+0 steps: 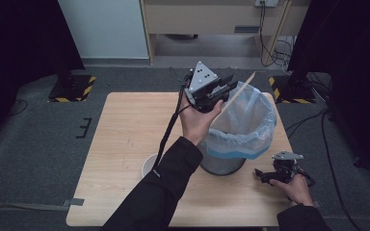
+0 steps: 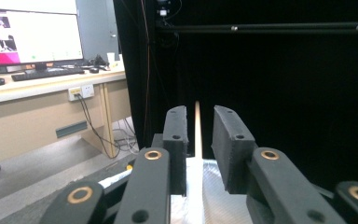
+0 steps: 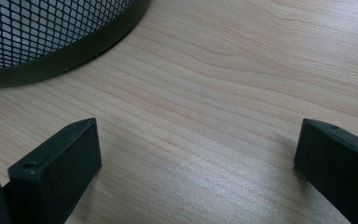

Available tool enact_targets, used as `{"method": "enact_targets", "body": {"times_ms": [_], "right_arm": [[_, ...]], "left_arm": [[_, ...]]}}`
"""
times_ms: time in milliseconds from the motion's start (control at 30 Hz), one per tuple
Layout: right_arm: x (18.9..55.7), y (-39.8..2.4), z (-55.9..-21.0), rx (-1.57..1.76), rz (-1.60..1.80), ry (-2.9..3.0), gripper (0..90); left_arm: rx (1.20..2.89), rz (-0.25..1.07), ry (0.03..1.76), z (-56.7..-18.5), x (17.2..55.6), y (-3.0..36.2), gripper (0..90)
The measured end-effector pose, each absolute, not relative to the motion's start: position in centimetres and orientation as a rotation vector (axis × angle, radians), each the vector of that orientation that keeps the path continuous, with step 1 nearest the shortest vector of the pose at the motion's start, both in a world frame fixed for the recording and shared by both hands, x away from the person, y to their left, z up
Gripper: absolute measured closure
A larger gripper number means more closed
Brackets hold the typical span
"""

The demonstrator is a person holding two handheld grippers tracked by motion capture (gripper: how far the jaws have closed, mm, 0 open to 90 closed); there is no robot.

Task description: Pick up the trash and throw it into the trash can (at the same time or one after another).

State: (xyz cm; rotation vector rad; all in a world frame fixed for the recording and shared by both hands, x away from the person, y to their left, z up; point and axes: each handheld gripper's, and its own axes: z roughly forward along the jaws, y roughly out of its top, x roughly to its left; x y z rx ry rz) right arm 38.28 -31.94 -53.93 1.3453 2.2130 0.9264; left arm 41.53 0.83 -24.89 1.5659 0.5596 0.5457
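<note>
Resting low on surface near front right corner: right tool, jaws spread wide, nothing between, mesh bin base just beside. Hovering over lined bin rim: left tool, jaws slightly parted with thin wooden stick sitting between, pads not visibly pressing. Stick slanting above bag opening. Lying left of bin: white cup.

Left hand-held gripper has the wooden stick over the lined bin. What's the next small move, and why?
Probably open the left hand-held gripper wider. The wooden stick already slants over the bin, and in the left gripper view it stands in a gap between the jaws, so it should drop into the liner.
</note>
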Motion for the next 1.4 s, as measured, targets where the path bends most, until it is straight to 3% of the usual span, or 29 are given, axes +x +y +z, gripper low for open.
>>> {"method": "enact_targets", "body": {"times_ms": [667,1000,1400], "right_arm": [[38.3,-31.9,-53.9,1.344,0.927,2.215,0.8],[38.2,-31.9,-53.9,1.348,0.923,2.216,0.8],[38.2,-31.8,-53.9,1.349,0.924,2.216,0.8]], "left_arm": [[1.627,0.608,0.637,-26.5,36.6,11.2,53.0],[1.735,0.605,0.746,-32.3,34.1,15.7,47.0],[1.848,0.508,0.883,-40.1,33.1,17.2,45.4]]}}
